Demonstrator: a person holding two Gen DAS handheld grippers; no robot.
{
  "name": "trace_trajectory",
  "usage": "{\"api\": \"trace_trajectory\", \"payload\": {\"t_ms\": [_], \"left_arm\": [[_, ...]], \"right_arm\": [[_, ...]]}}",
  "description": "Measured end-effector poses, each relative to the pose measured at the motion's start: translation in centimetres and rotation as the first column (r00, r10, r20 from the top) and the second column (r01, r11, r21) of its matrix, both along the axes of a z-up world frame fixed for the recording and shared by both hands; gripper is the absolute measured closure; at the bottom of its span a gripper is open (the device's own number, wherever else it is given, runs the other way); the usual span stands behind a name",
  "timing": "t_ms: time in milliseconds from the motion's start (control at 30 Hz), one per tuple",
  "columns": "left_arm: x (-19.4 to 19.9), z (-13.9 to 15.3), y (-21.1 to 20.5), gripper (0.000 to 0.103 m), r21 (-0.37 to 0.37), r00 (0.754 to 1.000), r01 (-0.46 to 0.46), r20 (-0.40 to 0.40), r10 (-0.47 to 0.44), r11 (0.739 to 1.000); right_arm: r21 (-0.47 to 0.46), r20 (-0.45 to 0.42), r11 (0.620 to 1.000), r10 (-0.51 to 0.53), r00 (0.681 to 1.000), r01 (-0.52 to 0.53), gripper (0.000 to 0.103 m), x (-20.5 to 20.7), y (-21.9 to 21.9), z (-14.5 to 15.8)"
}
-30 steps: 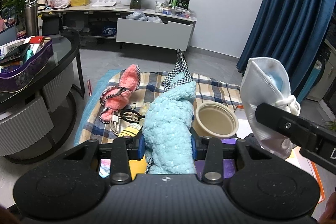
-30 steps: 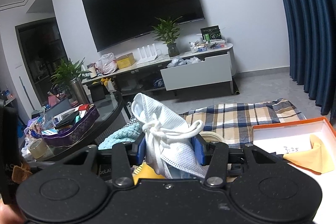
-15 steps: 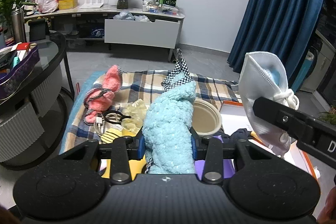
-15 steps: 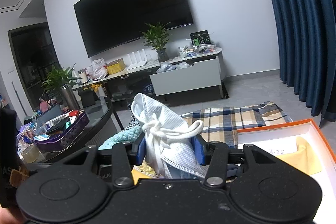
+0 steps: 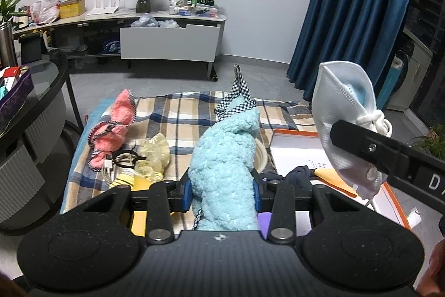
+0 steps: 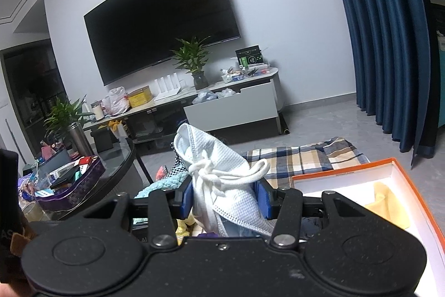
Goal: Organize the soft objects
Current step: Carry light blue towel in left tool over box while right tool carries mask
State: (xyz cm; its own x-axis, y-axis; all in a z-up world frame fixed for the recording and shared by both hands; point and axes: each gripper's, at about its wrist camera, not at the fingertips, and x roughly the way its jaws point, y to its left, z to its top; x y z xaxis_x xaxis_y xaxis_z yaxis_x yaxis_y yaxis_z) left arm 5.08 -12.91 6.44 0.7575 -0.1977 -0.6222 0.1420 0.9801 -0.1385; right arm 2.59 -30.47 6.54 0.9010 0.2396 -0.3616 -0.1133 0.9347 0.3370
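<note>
Plaid blanket (image 5: 192, 113) far half bare; near half cluttered by pink towel (image 5: 114, 127)

Each handheld unit is matte black, speckled plastic: the left gripper (image 5: 222, 192) has two round raised discs at five and seven o'clock, silver screws (one per finger arm) and blue pads (image 5: 187, 192); the right gripper (image 6: 225, 198) looks alike.
</note>
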Motion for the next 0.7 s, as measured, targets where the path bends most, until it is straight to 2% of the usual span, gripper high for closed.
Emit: {"api": "trace_trajectory", "payload": {"t_ms": [700], "left_arm": [[0.8, -0.3, -3.4, 0.063, 0.017, 0.997, 0.074, -0.005, -0.074, 0.997]], "right_arm": [[0.009, -0.011, 0.997, -0.078, 0.997, 0.078, 0.048, -0.1, -3.3, -0.4]]}}
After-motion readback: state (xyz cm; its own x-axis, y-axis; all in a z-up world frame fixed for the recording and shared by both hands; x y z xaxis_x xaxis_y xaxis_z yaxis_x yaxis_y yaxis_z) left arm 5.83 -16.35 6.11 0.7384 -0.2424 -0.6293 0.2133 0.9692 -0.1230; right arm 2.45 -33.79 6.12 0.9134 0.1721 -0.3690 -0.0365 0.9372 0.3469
